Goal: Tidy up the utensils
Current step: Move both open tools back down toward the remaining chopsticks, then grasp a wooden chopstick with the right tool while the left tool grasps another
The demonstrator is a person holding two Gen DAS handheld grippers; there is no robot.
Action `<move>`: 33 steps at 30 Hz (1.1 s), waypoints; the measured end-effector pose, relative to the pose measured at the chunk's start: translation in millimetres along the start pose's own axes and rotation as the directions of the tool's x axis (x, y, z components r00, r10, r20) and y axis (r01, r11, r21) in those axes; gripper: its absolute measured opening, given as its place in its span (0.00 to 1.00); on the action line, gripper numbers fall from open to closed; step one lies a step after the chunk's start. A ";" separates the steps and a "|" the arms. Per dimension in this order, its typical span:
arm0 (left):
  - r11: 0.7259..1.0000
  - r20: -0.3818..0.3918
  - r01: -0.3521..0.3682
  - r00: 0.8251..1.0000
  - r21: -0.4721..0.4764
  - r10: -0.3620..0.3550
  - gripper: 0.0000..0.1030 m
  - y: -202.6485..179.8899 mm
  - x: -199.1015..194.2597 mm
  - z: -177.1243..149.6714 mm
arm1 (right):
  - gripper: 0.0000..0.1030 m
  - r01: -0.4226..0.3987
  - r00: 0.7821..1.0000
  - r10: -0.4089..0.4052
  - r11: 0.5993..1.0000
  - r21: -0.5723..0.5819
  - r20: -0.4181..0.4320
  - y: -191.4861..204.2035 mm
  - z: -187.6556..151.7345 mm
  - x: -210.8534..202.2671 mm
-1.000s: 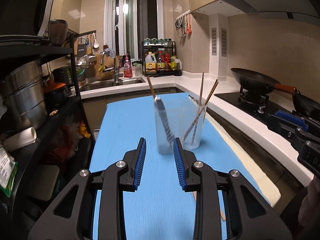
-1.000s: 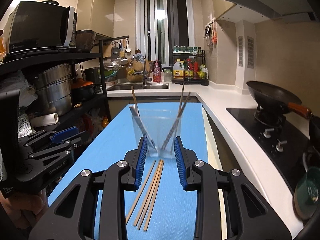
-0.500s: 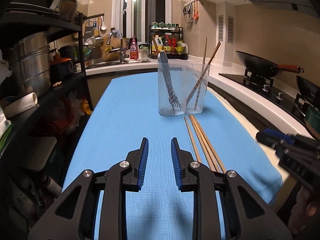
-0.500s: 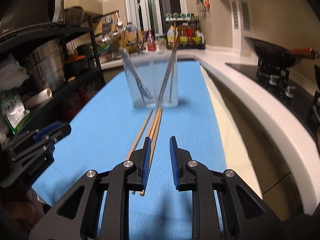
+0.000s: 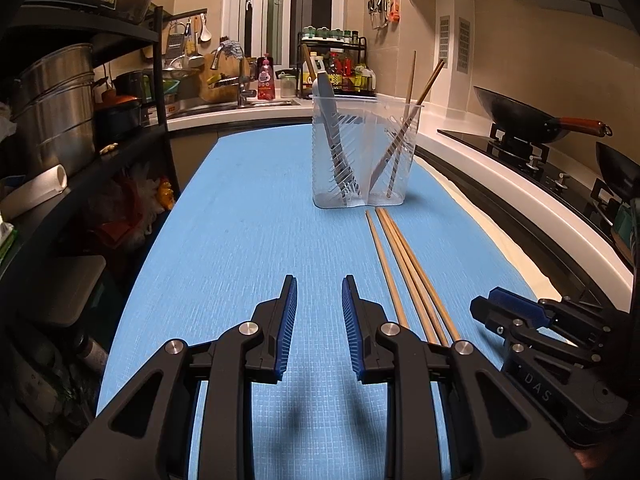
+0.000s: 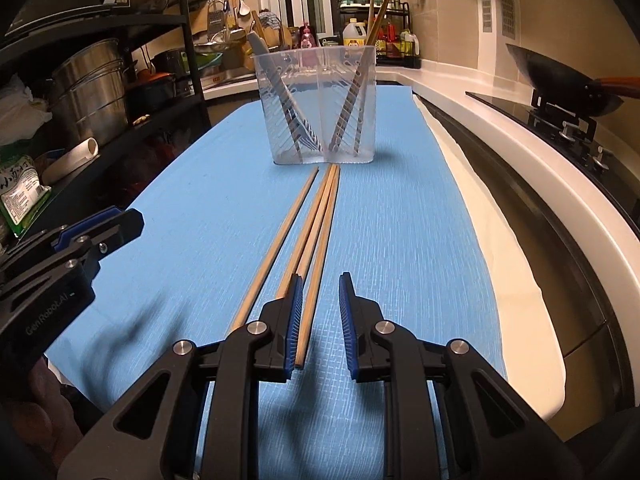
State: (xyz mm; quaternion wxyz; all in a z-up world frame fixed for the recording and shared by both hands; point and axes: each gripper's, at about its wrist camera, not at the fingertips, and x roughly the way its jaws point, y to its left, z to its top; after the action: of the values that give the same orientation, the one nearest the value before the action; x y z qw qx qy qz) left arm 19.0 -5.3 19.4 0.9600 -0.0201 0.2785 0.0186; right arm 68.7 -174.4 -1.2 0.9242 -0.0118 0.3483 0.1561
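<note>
A clear plastic utensil holder [image 5: 366, 152] [image 6: 320, 106] stands on the blue mat [image 5: 248, 216] [image 6: 400, 208]. It holds a grey-handled utensil on its left and two chopsticks on its right. Three loose wooden chopsticks [image 5: 404, 264] [image 6: 316, 220] lie on the mat in front of it. My left gripper [image 5: 319, 300] is open and empty, low over the mat, left of the chopsticks. My right gripper [image 6: 319, 296] is open, low over the near ends of the chopsticks; the rightmost chopstick lies between its fingers. Each gripper shows in the other's view, the right one [image 5: 532, 320] and the left one [image 6: 80, 240].
A black shelf rack [image 5: 80, 120] with steel pots lines the left side. A white counter [image 5: 520, 200] with a stove and woks [image 5: 528, 114] runs along the right. A sink [image 5: 236, 100] and spice rack stand at the back.
Both grippers pulled back from the holder and dropped low to the mat. The right gripper's open fingers now straddle the near end of one loose chopstick.
</note>
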 end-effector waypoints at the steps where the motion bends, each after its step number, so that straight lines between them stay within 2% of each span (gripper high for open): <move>1: 1.000 -0.001 -0.002 1.000 -0.003 0.002 0.23 0.4 -0.3 -0.3 | 0.19 -0.001 1.000 0.001 1.000 0.002 -0.006 -0.6 -0.3 1.1; 16: 1.000 -0.029 0.007 1.000 -0.022 -0.008 0.23 4.8 6.6 -0.9 | 0.19 0.000 0.997 -0.002 1.000 -0.021 -0.076 6.9 -7.6 19.5; 18: 0.999 -0.037 0.026 0.999 -0.031 -0.027 0.23 6.7 8.3 -2.2 | 0.19 0.008 0.996 -0.010 1.000 -0.024 -0.093 7.2 -9.4 22.4; 21: 0.994 -0.077 0.094 0.992 -0.046 -0.098 0.23 3.9 16.4 -5.5 | 0.19 0.011 0.994 -0.013 1.000 -0.021 -0.105 5.5 -11.2 23.8; 25: 0.976 -0.149 0.201 0.966 -0.084 -0.212 0.23 -6.8 32.4 -16.3 | 0.18 0.017 0.994 -0.020 0.999 -0.028 -0.107 5.0 -12.4 22.7; 26: 0.974 -0.157 0.212 0.962 -0.085 -0.223 0.23 -9.7 35.2 -18.2 | 0.16 0.017 0.994 -0.020 0.999 -0.028 -0.108 4.1 -12.4 22.3; 27: 0.973 -0.161 0.217 0.960 -0.083 -0.228 0.23 -13.1 36.9 -19.8 | 0.08 0.017 0.994 -0.021 0.999 -0.030 -0.109 3.7 -12.7 22.1; 33: 0.972 -0.187 0.228 0.954 -0.058 -0.235 0.23 -30.2 45.4 -23.2 | 0.06 0.038 0.993 -0.040 0.999 -0.016 -0.107 -2.7 -12.0 18.5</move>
State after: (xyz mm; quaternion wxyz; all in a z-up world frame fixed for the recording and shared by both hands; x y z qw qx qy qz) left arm 46.3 -35.5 -23.7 0.9237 -0.0714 0.3652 -0.0912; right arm 75.0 -173.4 -22.5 0.9070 -0.0335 0.3960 0.1396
